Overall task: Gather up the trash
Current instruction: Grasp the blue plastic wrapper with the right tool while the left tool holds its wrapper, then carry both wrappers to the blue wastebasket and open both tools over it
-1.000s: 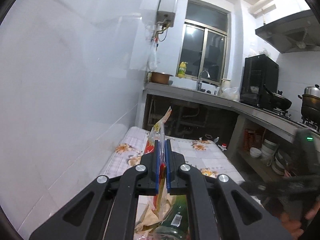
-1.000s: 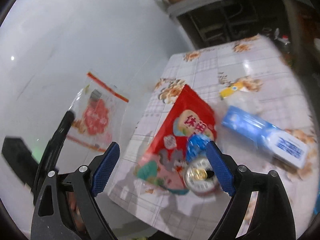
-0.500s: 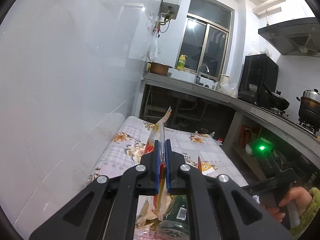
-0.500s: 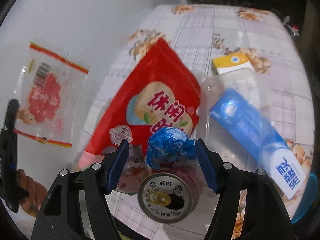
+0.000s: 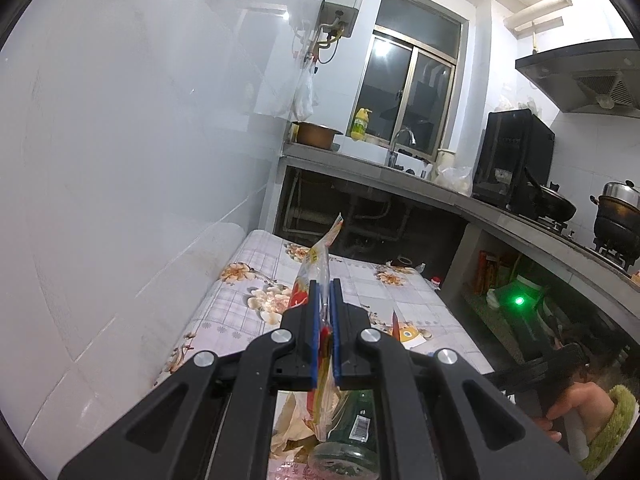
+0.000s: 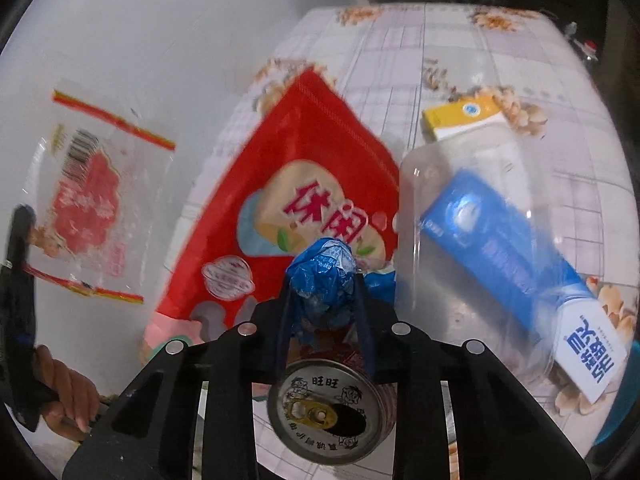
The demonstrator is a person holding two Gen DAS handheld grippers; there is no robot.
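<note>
My left gripper (image 5: 325, 292) is shut on a clear plastic bag with red print (image 5: 316, 268), held up edge-on above the table; the bag also shows in the right wrist view (image 6: 86, 196), hanging at the left. My right gripper (image 6: 322, 280) is shut on a crumpled blue wrapper (image 6: 322, 268), just above an open drink can (image 6: 322, 416) and a red snack bag (image 6: 304, 200) that lie on the flowered tablecloth (image 6: 460, 40).
A blue and white box (image 6: 520, 272) lies under a clear plastic tray (image 6: 460, 168), with a small yellow box (image 6: 462, 118) behind. A green glass bottle (image 5: 352, 436) and crumpled paper (image 5: 292, 428) lie below the left gripper. A tiled wall (image 5: 120, 160) is on the left; the kitchen counter (image 5: 400, 176) is behind.
My right gripper has moved down over the trash and closed its jaws on the blue wrapper. My left gripper keeps holding the clear bag, nearly still.
</note>
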